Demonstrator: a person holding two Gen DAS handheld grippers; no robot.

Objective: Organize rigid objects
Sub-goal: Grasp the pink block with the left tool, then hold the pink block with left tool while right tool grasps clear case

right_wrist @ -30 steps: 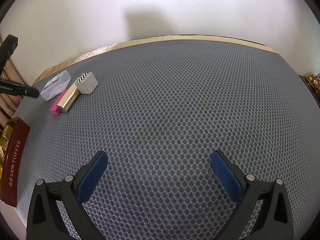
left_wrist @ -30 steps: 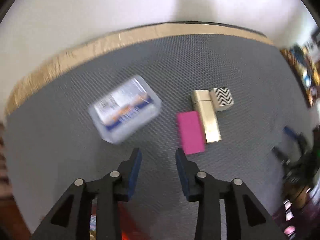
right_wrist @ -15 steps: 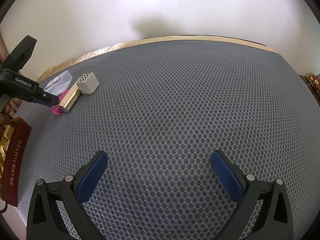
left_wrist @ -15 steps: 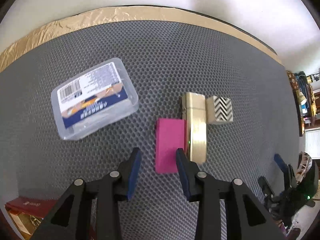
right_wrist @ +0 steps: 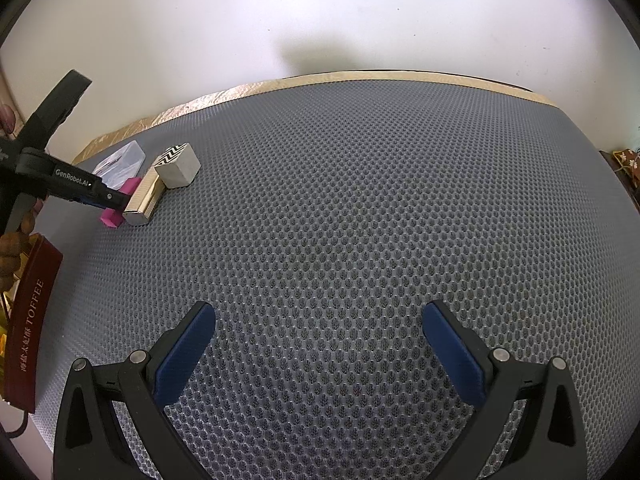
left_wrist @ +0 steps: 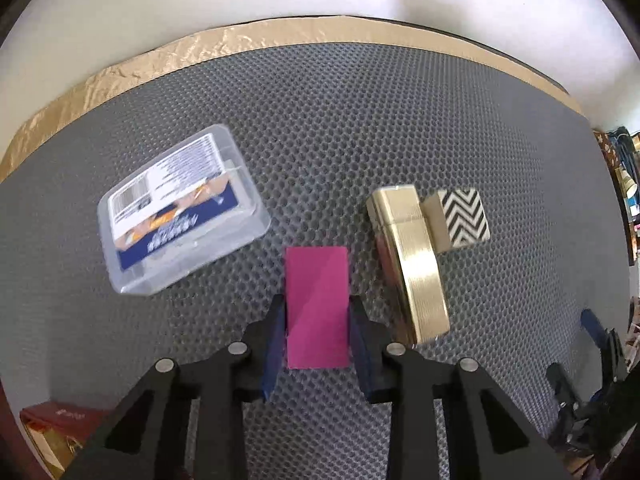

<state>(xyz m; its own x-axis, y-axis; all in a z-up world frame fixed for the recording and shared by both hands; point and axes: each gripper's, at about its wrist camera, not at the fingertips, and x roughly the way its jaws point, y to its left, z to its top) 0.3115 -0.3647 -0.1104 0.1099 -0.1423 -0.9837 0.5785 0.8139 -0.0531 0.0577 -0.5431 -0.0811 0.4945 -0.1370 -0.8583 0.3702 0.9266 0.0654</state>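
1. While the right tool [right_wrist: 318,344] waits with its two blue pads spread wide over bare mat, the left tool [left_wrist: 318,330] does the work.
2. Its two pads sit on each long side of the pink block [left_wrist: 316,306] and look to be pinching it.
3. I think the long sides are held because they are flat and the block fits between the pads.
4. The pink block is just left of the gold box [left_wrist: 412,264], with a small gap between them.
5. It looks a bit lifted off the grey mat [left_wrist: 320,120], but I cannot be sure.
6. The zigzag box [left_wrist: 460,218] touches the right side of the gold box, near its far end.
7. The clear plastic case [left_wrist: 180,208] lies well to the left of the gold box, turned at a slant.
8. A dark red toffee box [right_wrist: 30,312] sits at the mat's edge, far left of the gold box and nearer to the person.
9. My guess is that the pink block is being moved to line up neatly with the others.
10. A tight gap beside the gold box could mean a bump, so a slow move is best.
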